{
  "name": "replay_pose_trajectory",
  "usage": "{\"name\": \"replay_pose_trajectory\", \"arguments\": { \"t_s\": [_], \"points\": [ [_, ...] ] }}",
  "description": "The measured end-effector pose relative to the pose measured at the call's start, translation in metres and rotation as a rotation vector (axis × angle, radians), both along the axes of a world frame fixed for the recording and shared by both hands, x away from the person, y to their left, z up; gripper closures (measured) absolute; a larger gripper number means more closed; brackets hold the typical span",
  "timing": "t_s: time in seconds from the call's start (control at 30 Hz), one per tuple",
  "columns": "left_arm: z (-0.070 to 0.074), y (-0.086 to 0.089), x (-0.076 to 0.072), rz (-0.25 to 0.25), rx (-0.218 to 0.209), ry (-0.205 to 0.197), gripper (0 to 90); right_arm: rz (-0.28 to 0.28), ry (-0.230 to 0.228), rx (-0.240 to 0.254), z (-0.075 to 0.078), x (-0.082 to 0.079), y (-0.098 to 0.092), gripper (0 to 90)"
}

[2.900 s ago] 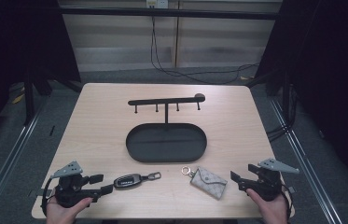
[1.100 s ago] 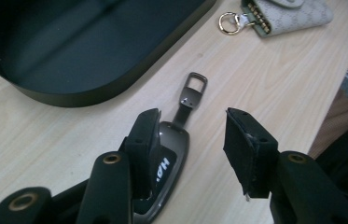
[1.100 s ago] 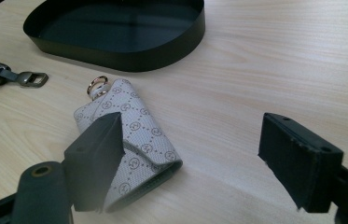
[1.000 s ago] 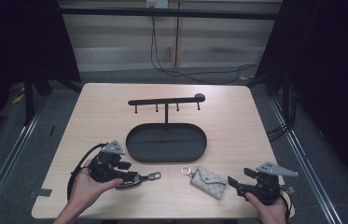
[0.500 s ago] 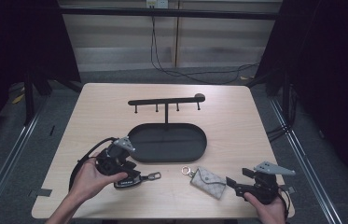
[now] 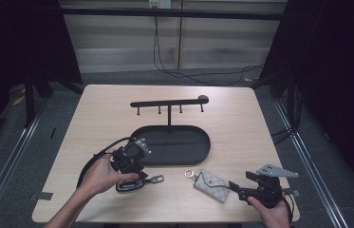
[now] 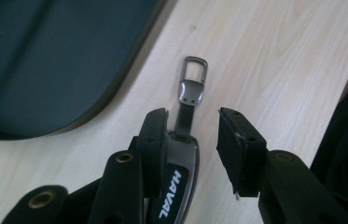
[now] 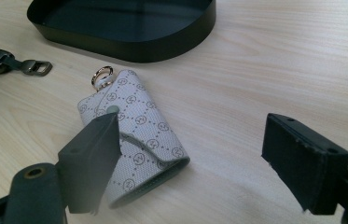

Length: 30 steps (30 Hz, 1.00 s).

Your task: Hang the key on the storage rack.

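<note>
Looking down from the high view, the left gripper [image 6: 134, 167] sits over the car key [image 6: 129, 185] on the table [image 6: 98, 109] just beside the black tray [image 6: 198, 145], while the right gripper [image 6: 235, 187] rests near the grey key pouch [image 6: 212, 185]. The key could skid or twist away if the jaws close off-centre on its slick shell.

From the left gripper view, the key fob [image 7: 174, 184] lies between the jaws, one jaw touching its edge, the other apart; they have just been closing, then eased slightly, not yet pinching.

From the right gripper view, its jaws have been opening and stand spread wide, the pouch [image 8: 134, 140] just ahead, unheld
</note>
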<state>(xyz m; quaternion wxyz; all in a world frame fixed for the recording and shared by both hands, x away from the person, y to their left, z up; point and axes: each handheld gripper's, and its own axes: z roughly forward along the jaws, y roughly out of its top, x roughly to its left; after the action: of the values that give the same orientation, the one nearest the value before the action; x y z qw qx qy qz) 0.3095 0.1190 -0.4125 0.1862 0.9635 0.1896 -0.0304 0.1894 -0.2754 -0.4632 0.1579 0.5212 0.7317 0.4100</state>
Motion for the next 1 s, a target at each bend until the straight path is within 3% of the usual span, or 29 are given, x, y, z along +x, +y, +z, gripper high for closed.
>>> {"name": "replay_pose_trajectory", "arguments": {
  "t_s": [0.13, 0.27, 0.43, 0.53, 0.63, 1.0],
  "points": [
    [-0.004, -0.009, 0.001, -0.015, 0.010, 0.021, 64.4, -0.001, 0.006, 0.002, 0.000, 0.001, 0.000, 19.3],
    [-0.006, -0.019, 0.001, -0.019, 0.015, 0.015, 69.0, 0.000, 0.008, -0.006, 0.000, 0.000, 0.001, 19.1],
    [-0.010, -0.032, 0.002, -0.037, 0.029, 0.036, 66.4, 0.013, 0.005, -0.010, 0.000, 0.000, 0.003, 18.3],
    [-0.015, -0.038, 0.003, -0.045, 0.056, 0.036, 65.0, 0.013, 0.003, -0.007, 0.000, 0.000, 0.002, 18.3],
    [-0.019, -0.044, 0.003, -0.055, 0.089, 0.037, 57.1, 0.012, 0.003, -0.004, 0.000, 0.000, 0.001, 18.3],
    [-0.037, -0.054, 0.009, -0.078, 0.158, 0.044, 56.9, 0.011, 0.006, 0.002, 0.000, 0.000, 0.000, 16.9]
  ]
}}
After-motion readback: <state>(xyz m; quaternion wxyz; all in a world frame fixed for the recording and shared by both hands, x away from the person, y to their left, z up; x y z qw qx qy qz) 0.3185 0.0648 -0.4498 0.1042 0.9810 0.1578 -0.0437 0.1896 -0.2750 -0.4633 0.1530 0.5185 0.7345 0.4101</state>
